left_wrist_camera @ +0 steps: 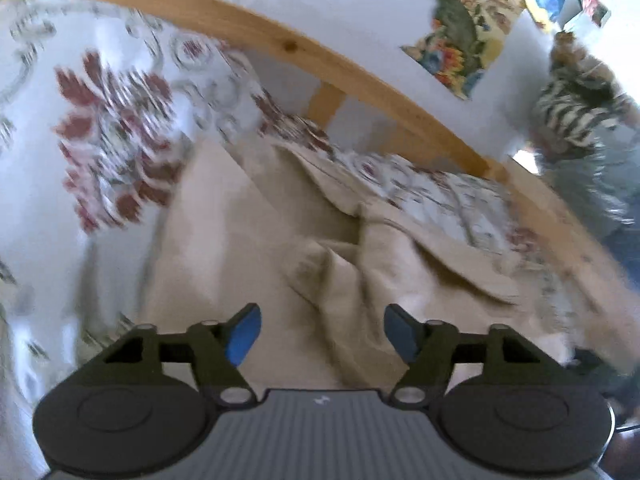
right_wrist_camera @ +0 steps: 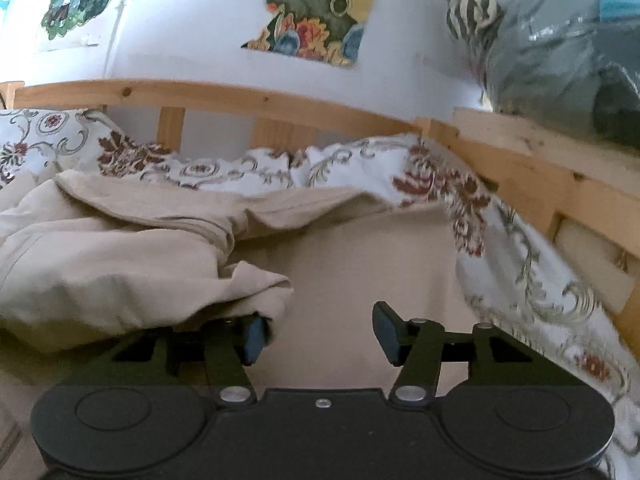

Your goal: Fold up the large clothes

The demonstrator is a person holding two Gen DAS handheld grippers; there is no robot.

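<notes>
A large beige garment lies rumpled on a beige sheet on the bed. In the left wrist view my left gripper is open and empty, just above the garment's folds. In the right wrist view the garment is bunched at the left, and a fold of it drapes over the left fingertip of my right gripper. The right gripper is open, with bare sheet between its fingers.
A white floral duvet is pushed against the wooden bed rail; it also shows in the right wrist view along the rail. A bagged pile of clothes sits on the footboard. Posters hang on the wall.
</notes>
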